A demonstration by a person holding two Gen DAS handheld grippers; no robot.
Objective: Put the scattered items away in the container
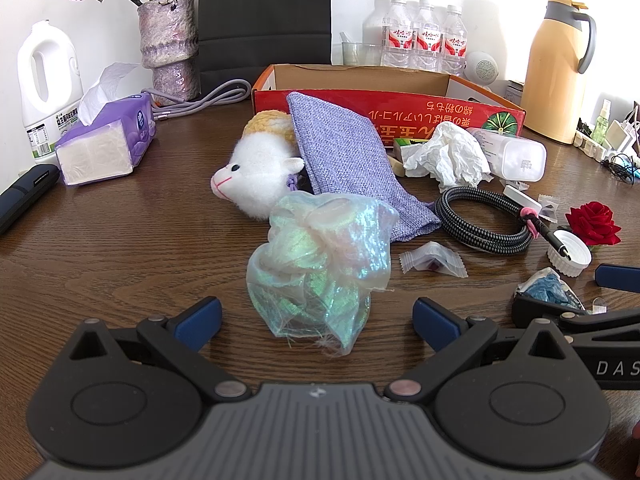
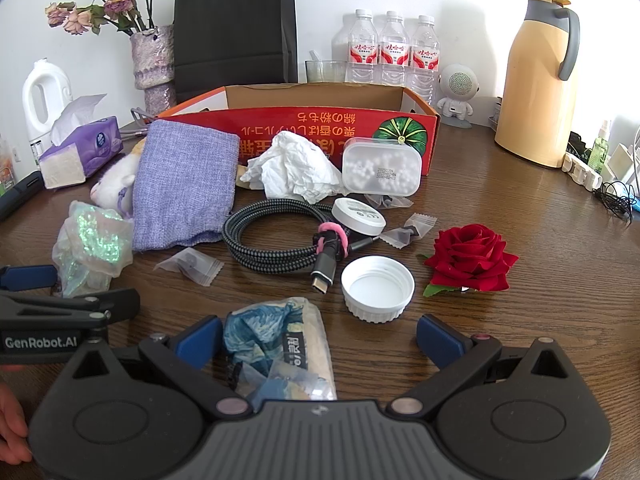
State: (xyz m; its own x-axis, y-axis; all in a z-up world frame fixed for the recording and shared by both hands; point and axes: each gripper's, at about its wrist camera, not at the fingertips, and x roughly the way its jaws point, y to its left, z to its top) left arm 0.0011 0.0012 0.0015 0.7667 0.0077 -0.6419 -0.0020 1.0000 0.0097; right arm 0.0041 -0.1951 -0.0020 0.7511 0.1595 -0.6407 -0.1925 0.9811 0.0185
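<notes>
The red cardboard box [image 1: 384,110] stands open at the back of the table; it also shows in the right wrist view [image 2: 320,128]. My left gripper [image 1: 316,320] is open, its blue pads either side of an iridescent organza bag [image 1: 320,268]. My right gripper [image 2: 320,340] is open around a blue-patterned packet [image 2: 280,344] that lies by its left pad. Scattered items: lilac cloth pouch [image 2: 184,188], plush sheep [image 1: 256,176], crumpled tissue [image 2: 292,168], coiled cable [image 2: 276,236], white lid [image 2: 378,288], red rose [image 2: 468,258], frosted plastic case [image 2: 382,170], small sachets [image 2: 190,266].
A tissue pack [image 1: 104,144], white jug [image 1: 46,84] and vase of dried flowers [image 1: 170,48] stand at the left. Water bottles [image 2: 392,52], a small white speaker [image 2: 458,90] and a yellow thermos [image 2: 538,80] stand behind and right of the box. A power strip and cables [image 2: 600,172] lie at the far right.
</notes>
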